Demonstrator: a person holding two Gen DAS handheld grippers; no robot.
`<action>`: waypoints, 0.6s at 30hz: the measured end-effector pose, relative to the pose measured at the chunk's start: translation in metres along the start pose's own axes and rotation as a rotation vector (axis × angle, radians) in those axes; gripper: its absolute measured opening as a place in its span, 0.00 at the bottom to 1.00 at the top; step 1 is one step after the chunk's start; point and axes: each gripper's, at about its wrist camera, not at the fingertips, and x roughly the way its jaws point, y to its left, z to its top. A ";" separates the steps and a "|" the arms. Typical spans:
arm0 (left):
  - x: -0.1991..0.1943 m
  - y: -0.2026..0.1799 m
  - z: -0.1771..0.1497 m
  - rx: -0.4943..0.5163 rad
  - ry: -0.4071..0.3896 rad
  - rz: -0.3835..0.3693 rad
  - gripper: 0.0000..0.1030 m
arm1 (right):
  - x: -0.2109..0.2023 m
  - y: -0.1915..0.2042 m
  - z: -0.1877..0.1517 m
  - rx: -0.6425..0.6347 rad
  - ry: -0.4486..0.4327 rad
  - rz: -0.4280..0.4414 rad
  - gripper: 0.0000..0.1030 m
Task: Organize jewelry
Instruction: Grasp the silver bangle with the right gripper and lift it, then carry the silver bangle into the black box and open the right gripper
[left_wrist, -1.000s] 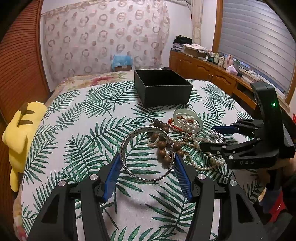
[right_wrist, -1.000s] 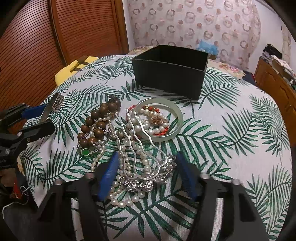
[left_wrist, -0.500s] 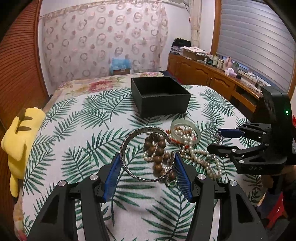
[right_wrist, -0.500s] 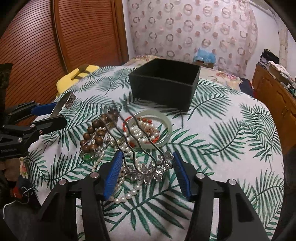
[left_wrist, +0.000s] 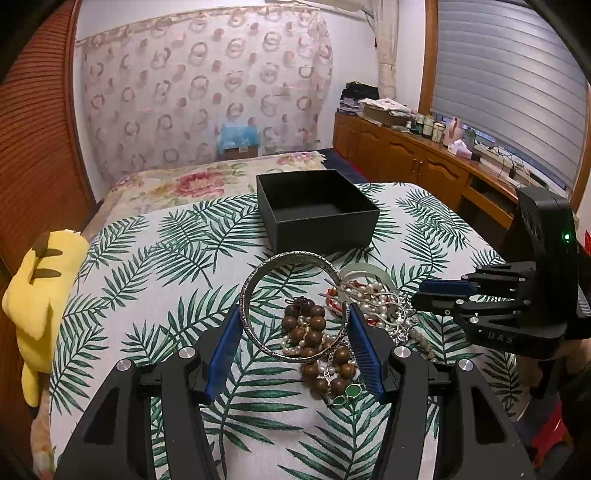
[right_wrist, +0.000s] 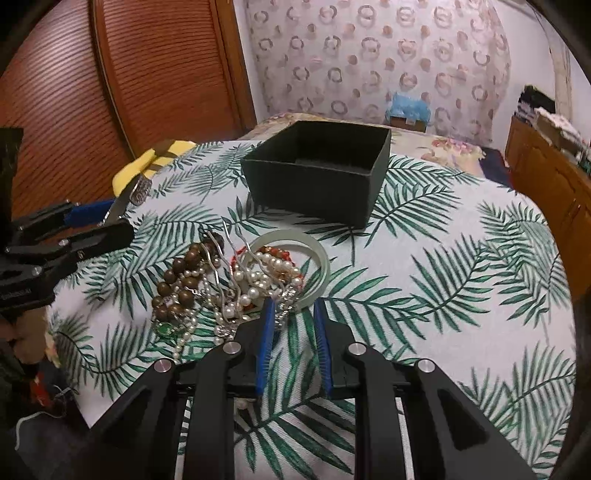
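Left gripper (left_wrist: 295, 332) clamps engraved silver bangle (left_wrist: 291, 314) flat across its width, above bead pile. Open black square box (left_wrist: 317, 210) lies straight ahead, past heap. Right gripper (right_wrist: 293, 325), jaws just narrowed, whether pinching silver hairpin (right_wrist: 284, 295) unclear.

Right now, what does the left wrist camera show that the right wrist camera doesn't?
Only the left wrist view: the grey window blind, the wooden counter, and the engraved silver bangle as a full ring clamped in the left tongs.

Only the right wrist view: the gap between the right tongs, which have just been closing around the silver flowered hairpin head; whether they press on it is unclear.

Both: the open black box, the pale green jade bangle, the brown wooden bead bracelet and the palm-leaf cloth.
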 end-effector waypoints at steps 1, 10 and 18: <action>0.000 0.001 -0.001 -0.002 0.001 0.001 0.53 | 0.000 0.002 0.000 0.002 -0.001 0.002 0.28; -0.005 0.010 -0.006 -0.019 0.002 0.010 0.53 | 0.017 0.032 0.015 -0.066 0.001 -0.011 0.62; -0.006 0.014 -0.009 -0.026 0.004 0.011 0.53 | 0.038 0.036 0.015 -0.094 0.045 -0.087 0.70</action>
